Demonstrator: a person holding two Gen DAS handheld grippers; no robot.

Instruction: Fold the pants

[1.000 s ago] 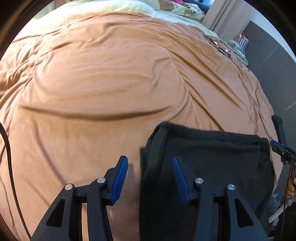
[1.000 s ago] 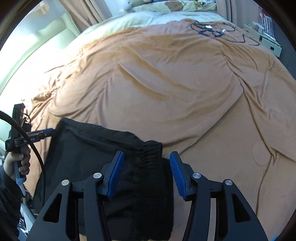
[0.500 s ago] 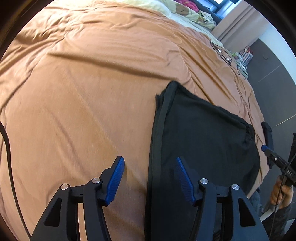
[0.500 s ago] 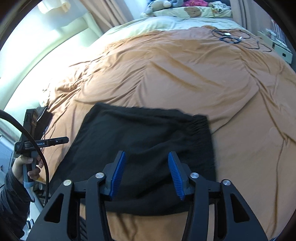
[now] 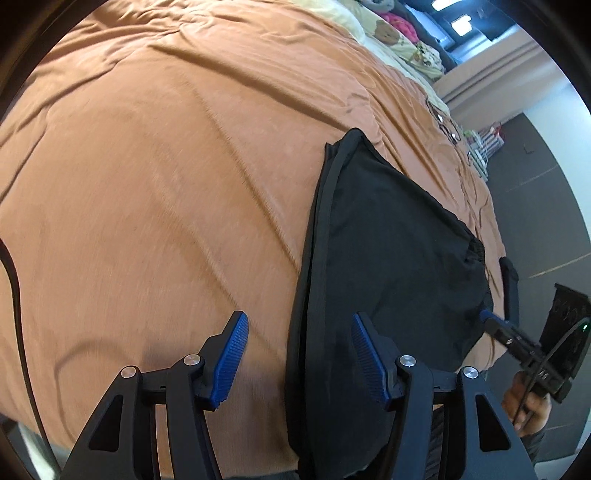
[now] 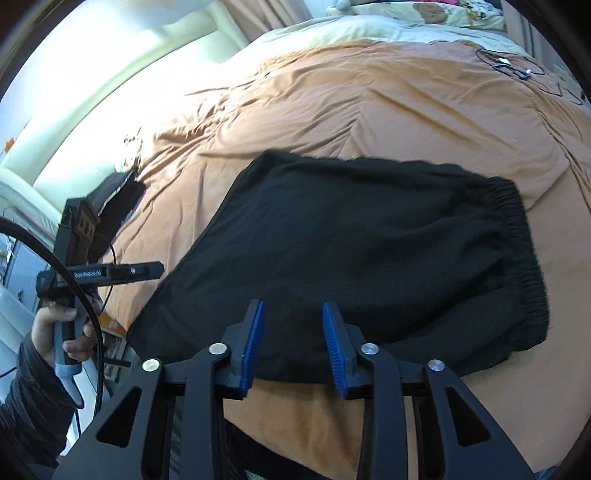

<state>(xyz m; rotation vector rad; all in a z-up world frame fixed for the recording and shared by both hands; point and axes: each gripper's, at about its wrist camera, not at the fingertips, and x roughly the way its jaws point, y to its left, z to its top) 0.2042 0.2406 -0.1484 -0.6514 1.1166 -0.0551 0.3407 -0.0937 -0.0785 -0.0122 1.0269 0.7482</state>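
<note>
Rumpled orange bed blanket point(image 6: 369, 110) carries folded black elastic-waist pants point(image 6: 369, 251) near its front edge; left claw point(image 5: 299, 358) open, straddling the pants' side edge; right claw point(image 6: 293, 343) closing, empty, over their near edge.

A rumpled orange blanket point(image 6: 369, 110) covers the bed. Beyond the tool, printed pillows point(image 6: 436, 14) lie far off, with a tangled cable point(image 6: 517, 68) far right.
</note>
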